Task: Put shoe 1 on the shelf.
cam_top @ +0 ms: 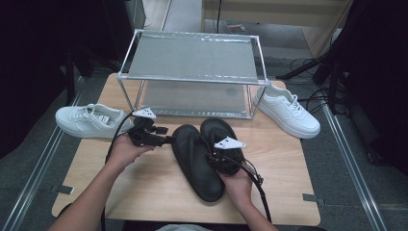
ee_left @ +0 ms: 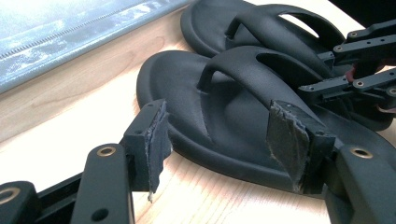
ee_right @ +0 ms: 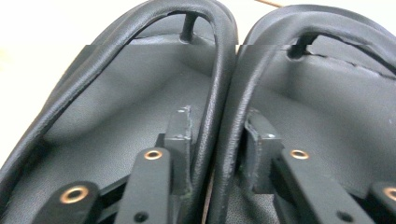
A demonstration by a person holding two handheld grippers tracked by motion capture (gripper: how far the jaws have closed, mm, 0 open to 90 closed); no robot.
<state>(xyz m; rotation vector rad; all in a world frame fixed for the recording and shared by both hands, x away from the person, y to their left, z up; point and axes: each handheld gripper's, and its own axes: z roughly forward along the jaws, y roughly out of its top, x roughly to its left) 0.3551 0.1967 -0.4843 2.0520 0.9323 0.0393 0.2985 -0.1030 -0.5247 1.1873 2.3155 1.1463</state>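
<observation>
Two black flip-flops lie side by side on the wooden table [cam_top: 149,192], one nearer me [cam_top: 195,166] and one beyond it [cam_top: 215,129]. My right gripper [cam_top: 217,156] reaches in from the heel ends. In the right gripper view its jaws [ee_right: 217,135] stand one inside each sandal, with the two neighbouring straps [ee_right: 220,70] pinched together between the pads. My left gripper [cam_top: 168,140] hovers at the left edge of the nearer flip-flop [ee_left: 233,107]. It is open [ee_left: 224,135], the sole's edge lies between its worn pads, and neither pad touches it.
A white sneaker [cam_top: 91,120] lies at the table's left edge and another [cam_top: 288,111] at the back right. A metal-framed two-level rack [cam_top: 192,57] stands at the back. Bare wood lies in front of the sandals.
</observation>
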